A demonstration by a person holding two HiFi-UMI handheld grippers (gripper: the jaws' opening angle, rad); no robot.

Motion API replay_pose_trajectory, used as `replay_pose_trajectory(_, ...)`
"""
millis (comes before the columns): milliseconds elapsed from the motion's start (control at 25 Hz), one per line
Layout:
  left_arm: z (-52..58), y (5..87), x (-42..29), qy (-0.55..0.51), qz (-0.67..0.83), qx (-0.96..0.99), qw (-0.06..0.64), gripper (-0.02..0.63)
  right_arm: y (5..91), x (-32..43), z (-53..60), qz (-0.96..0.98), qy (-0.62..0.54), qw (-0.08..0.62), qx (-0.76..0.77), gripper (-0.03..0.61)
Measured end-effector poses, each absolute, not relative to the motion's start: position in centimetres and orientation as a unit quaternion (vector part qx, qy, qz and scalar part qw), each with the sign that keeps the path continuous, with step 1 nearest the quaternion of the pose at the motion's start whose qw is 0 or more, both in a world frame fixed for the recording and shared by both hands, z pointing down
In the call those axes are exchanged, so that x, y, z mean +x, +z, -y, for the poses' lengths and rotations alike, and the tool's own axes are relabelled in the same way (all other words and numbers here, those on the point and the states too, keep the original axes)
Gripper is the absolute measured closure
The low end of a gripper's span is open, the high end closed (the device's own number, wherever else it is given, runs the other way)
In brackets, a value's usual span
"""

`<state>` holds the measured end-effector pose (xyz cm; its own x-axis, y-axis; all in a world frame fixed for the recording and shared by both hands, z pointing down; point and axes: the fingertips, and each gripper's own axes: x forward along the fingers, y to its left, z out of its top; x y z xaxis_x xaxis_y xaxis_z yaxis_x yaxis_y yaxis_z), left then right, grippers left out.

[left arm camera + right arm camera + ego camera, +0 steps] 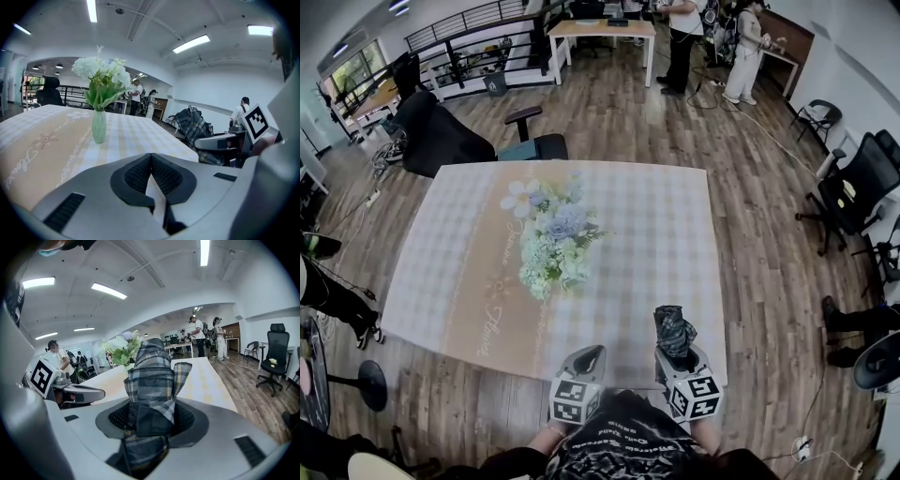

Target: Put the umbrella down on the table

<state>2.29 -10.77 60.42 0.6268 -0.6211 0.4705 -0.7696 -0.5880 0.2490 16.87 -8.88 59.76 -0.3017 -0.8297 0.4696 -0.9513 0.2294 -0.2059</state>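
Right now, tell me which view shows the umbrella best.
The right gripper view: the folded plaid umbrella fills its centre, clamped between the right gripper's jaws. The head view shows it small, from above, over the table's near edge. The left gripper view shows it sideways, further off.

The umbrella (152, 376) is plaid cloth, the tablecloth (666, 244) matt, the floor (750, 187) wood planks.

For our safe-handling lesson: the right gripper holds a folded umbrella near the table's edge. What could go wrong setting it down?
The umbrella is close to the near right corner of the table; released there, it might roll off. The right gripper clamps only one end, so it could slip. Pushed far inward, it could topple the flower vase.
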Motion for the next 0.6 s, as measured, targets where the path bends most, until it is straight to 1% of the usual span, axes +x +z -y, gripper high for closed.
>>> replay_pose_trajectory(440,12.5,60.1,-0.3,0.155,0.422,0.866,0.218,0.595,59.5,16.5,14.9,0.784,0.182,0.221,0.551,0.365)
replay_pose_trajectory(600,12.9,59.9,-1.0,0.155,0.426,0.866,0.214,0.595,59.7,16.4,16.9,0.785,0.173,0.244,0.543,0.365)
